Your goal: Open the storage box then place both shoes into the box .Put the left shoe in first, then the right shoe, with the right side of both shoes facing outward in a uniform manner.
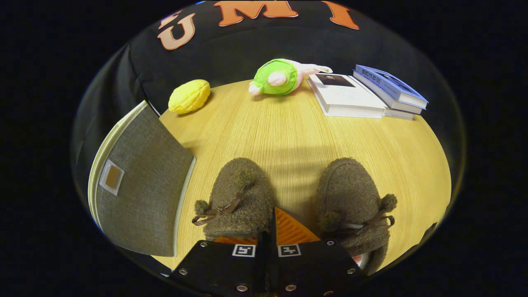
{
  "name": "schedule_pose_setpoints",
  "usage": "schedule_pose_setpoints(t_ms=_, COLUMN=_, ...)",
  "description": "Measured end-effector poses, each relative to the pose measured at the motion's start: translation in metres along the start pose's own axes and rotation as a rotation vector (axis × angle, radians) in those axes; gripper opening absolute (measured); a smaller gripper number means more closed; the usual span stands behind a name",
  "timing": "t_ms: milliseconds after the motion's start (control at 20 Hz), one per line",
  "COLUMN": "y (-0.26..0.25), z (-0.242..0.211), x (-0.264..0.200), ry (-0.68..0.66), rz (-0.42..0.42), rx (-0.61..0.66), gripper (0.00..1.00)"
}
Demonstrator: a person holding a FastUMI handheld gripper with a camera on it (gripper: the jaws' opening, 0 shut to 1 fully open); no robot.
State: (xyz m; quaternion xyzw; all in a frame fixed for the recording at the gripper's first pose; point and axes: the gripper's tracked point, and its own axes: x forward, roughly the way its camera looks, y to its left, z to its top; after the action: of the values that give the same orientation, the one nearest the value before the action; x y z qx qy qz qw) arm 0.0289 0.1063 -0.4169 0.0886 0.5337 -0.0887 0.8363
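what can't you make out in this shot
- Gripper, gripper view: fingers closed together; whether they pinch the left slipper is unclear.
- Right slipper: heel hidden behind the gripper body.
- Storage box: lid side faces us, inside hidden.
- Books: cover print too small.

gripper view: riding on the gripper point(270, 231) | looking forward and down along its fingers | hovering close over the table point(288, 132), wall beyond

A light wooden table point(297, 136) with fine straight grain stands before the booth's black cloth wall point(247, 45).
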Motion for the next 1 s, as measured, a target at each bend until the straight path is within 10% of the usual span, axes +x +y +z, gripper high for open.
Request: schedule_pose_setpoints(t_ms=1000, y=0.141, z=0.092, x=-0.119, ry=-0.127, rz=0.291, rx=0.051, gripper=0.05)
